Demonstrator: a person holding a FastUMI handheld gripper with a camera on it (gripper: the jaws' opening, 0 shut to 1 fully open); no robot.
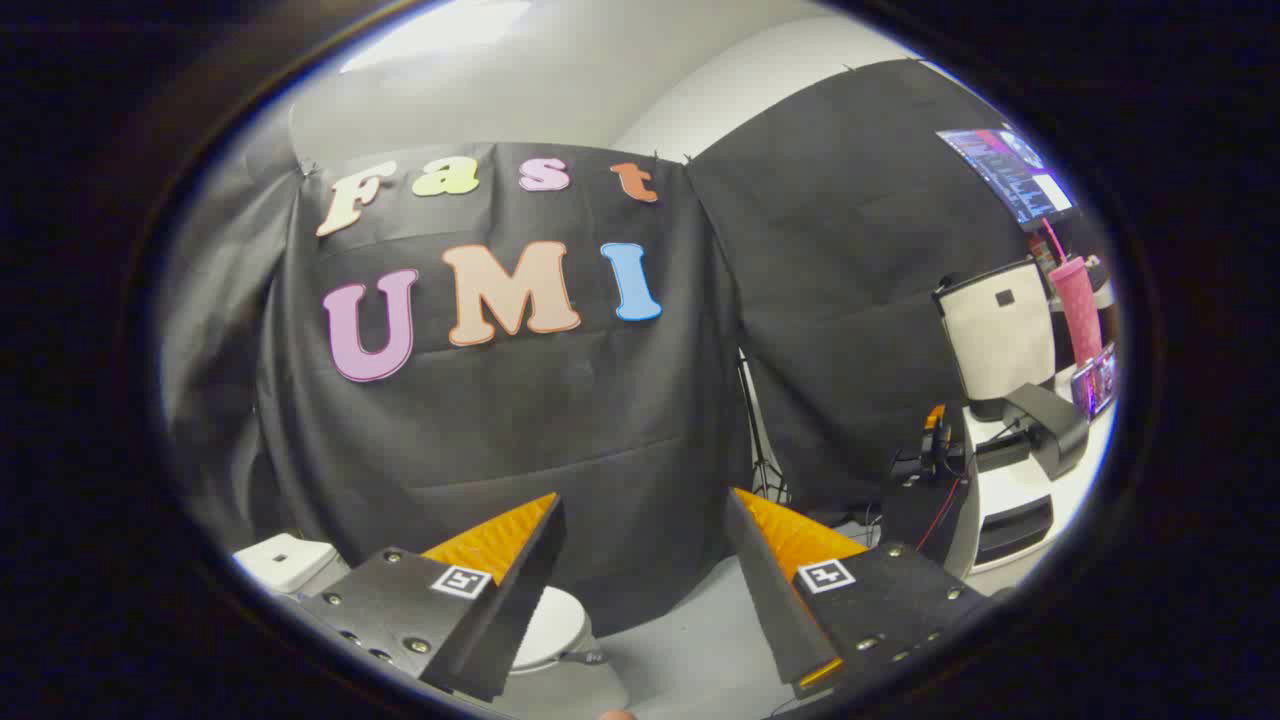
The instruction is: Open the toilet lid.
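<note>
White toilet [550,625] below spread claw [645,515]

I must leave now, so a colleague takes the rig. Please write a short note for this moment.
Tool: open, holding nothing, raised and facing the black cloth wall.
White ceramic toilet: low, behind the left finger; its white tank lies further left.
Done: nothing; the toilet lid looks closed and is untouched.
Left: lower the tool to the lid's front edge and lift it.
</note>
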